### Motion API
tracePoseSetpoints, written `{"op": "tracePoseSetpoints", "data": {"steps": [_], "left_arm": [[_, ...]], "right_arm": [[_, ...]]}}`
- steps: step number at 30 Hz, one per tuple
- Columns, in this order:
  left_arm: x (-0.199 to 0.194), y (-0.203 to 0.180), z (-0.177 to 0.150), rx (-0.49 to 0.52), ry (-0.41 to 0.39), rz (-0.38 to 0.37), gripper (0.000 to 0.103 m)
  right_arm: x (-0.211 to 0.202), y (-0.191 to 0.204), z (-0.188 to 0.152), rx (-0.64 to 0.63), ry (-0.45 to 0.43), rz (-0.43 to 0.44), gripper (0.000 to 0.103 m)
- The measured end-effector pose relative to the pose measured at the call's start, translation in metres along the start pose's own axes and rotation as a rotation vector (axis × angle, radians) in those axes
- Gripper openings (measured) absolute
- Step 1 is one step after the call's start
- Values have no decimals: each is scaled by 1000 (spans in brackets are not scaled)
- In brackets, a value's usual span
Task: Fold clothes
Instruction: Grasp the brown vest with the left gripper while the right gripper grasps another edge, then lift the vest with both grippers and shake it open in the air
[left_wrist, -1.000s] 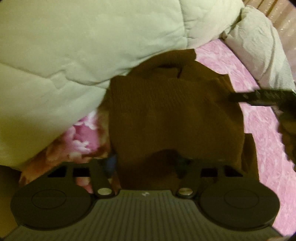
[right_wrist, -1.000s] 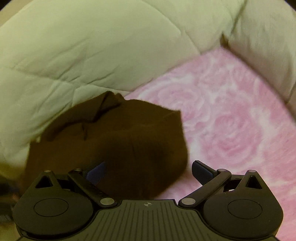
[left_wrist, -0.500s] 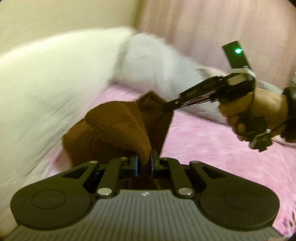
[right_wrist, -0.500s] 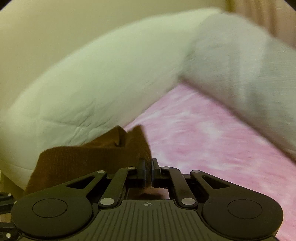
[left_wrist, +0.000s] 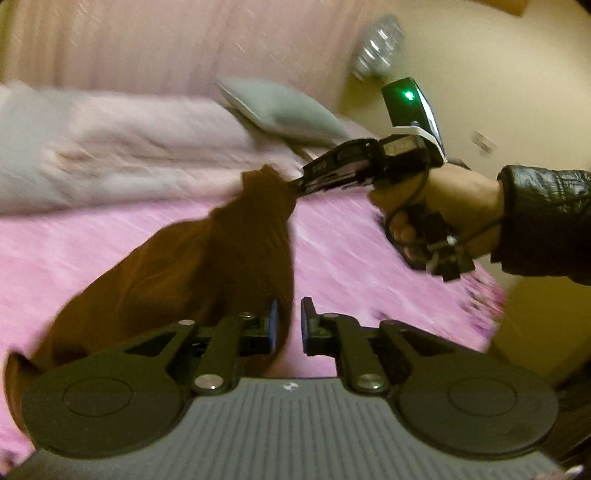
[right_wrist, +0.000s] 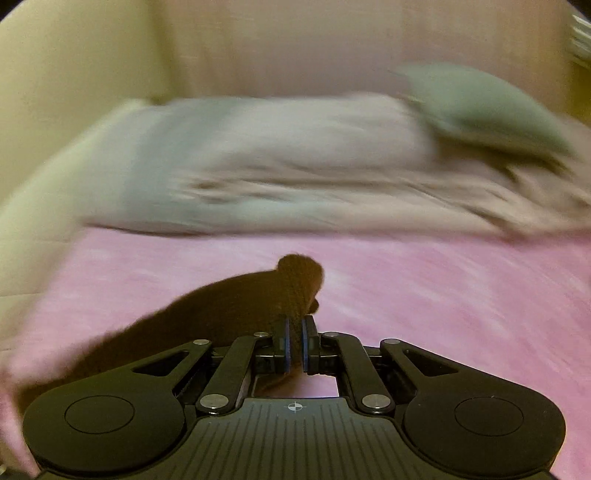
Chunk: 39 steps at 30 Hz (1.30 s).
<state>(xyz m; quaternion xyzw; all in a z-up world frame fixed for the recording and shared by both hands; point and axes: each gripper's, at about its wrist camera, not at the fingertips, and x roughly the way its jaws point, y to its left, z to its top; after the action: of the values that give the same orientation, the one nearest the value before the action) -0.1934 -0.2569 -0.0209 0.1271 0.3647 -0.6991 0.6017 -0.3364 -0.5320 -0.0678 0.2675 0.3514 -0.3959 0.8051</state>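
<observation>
A brown knitted garment (left_wrist: 207, 266) hangs over the pink bed sheet (left_wrist: 351, 251). My right gripper (right_wrist: 294, 341) is shut on a fold of the garment (right_wrist: 291, 291), which trails down to the left. In the left wrist view the right gripper (left_wrist: 295, 186) pinches the garment's top corner and lifts it. My left gripper (left_wrist: 289, 325) has its jaws slightly apart; the cloth edge lies against the left finger (left_wrist: 272, 326), and I see no grip on it. Both views are motion-blurred.
A pale crumpled duvet (right_wrist: 295, 166) lies across the far side of the bed, with a grey pillow (right_wrist: 480, 103) at the right. A pink curtain (left_wrist: 166, 44) and a cream wall (left_wrist: 498, 55) stand behind. The bed's edge (left_wrist: 495, 314) drops off at the right.
My left gripper was shut on the garment half a second ago and now stands slightly open. Both grippers have swung up and around, and the right one has carried the garment's corner higher.
</observation>
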Motion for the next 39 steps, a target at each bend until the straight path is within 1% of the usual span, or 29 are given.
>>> {"op": "tracePoseSetpoints", "data": {"steps": [1,3,4,5,6,7,8,9,10,11,15,18,21,22,23,24,25,26,27,29,31,33,34,36,39], "left_arm": [[9,-7,-5,7,35,8,24],[25,-18,-17,21,104,27,28],[25,-14,-29,22,136,49,34],[31,-8,-34,19,165,77,41],[38,-2,-36,15,193,105,43],[40,5,-43,14,225,139,46],[40,12,-49,11,251,177,50],[40,19,-56,9,275,217,54],[40,31,-62,3,298,258,62],[42,46,-65,-13,310,297,64],[46,121,-70,-110,315,404,64],[69,165,-62,-79,316,452,65],[92,206,-52,-71,318,489,66],[100,218,-50,-68,332,491,68],[109,230,-50,-64,347,492,68],[118,241,-49,-61,363,493,65],[126,253,-48,-57,379,494,46],[128,254,-47,-43,386,456,11],[128,255,-47,-28,392,411,5],[109,236,-47,65,355,369,5],[75,212,-51,133,309,336,4],[35,190,-61,161,261,261,4],[15,176,-68,182,250,222,4],[-21,151,-90,245,290,146,4],[-51,131,-132,211,381,162,4]], "right_arm": [[-3,-25,-11,31,17,-36,5],[-8,-65,-30,77,55,-94,5],[-10,-82,-41,95,74,-113,5],[-11,-92,-52,107,95,-119,6],[-10,-95,-61,130,112,-126,22],[-9,-93,-70,163,124,-139,43],[-6,-89,-78,180,132,-138,91],[-3,-83,-85,176,133,-119,100],[0,-78,-92,165,132,-95,100],[8,-69,-96,141,142,-75,99],[50,-16,-105,-5,212,-3,99],[82,24,-111,-114,264,51,100],[116,37,-111,-179,288,60,100],[124,42,-108,-199,285,65,99],[130,47,-104,-215,281,65,99],[139,50,-99,-226,275,64,100],[149,52,-92,-238,268,61,99],[157,53,-87,-252,260,58,99],[165,55,-81,-267,251,54,100],[176,61,-66,-309,220,50,99],[186,67,-47,-352,182,58,100],[192,75,-28,-393,152,82,100],[195,79,-20,-419,140,99,100],[204,89,-5,-480,122,141,100],[214,108,4,-570,120,225,100]]}}
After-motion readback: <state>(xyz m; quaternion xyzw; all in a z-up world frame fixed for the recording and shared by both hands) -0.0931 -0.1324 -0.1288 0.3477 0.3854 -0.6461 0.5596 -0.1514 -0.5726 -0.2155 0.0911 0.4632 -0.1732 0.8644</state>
